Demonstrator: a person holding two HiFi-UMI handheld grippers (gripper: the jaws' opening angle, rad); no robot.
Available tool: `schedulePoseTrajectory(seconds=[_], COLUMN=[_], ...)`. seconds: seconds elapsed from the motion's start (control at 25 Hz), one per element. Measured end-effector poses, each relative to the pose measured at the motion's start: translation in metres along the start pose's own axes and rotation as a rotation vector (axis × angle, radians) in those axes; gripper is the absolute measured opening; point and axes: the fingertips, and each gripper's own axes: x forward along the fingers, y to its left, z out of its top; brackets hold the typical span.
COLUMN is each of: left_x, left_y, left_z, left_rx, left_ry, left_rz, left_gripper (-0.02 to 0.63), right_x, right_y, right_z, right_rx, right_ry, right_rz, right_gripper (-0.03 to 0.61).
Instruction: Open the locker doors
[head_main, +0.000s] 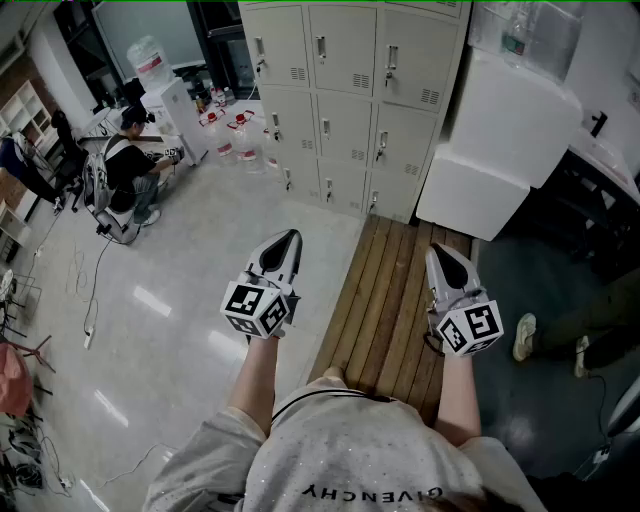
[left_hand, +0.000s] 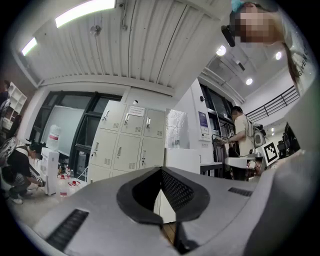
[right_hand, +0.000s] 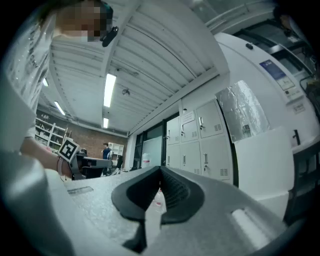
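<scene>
The lockers (head_main: 345, 100) run off the head view's top edge. The bottles (head_main: 238, 124) on the floor (head_main: 180, 290) beside them are too small to identify.

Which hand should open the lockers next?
Probably left: the left tongs point straight at the lockers; the right tongs aim beside them. Both are shut and far off.

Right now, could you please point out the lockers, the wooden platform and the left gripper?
lockers (head_main: 345, 125): head view, middle door's face.
wooden platform (head_main: 385, 300): head view, a bare plank.
left gripper (head_main: 289, 238): head view, tips of its shut jaws.
</scene>
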Motion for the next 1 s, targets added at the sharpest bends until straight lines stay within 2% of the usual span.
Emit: schedulePoseTrajectory(seconds=[0.16,0.64,1.0], left_x=[0.024,0.026,0.079], left_y=[0.046,0.164,0.220], left_z=[-0.008,-0.037,-0.044], left_rx=[0.013,-0.078,-0.079], left_ry=[0.006,0.015,0.032], left_rz=[-0.014,0.124,0.152], left_gripper=[-0.002,-0.002,-0.002], right_x=[0.054,0.163,0.245], right_y=[0.005,0.024,-0.017], right_z=[-0.016,-0.067,-0.090], right_rx=[0.007,0.008,-0.011], right_ry=[-0.014,0.092,0.114], right_rz=[0.013,0.106,0.101], right_gripper=[0.000,0.000,0.000])
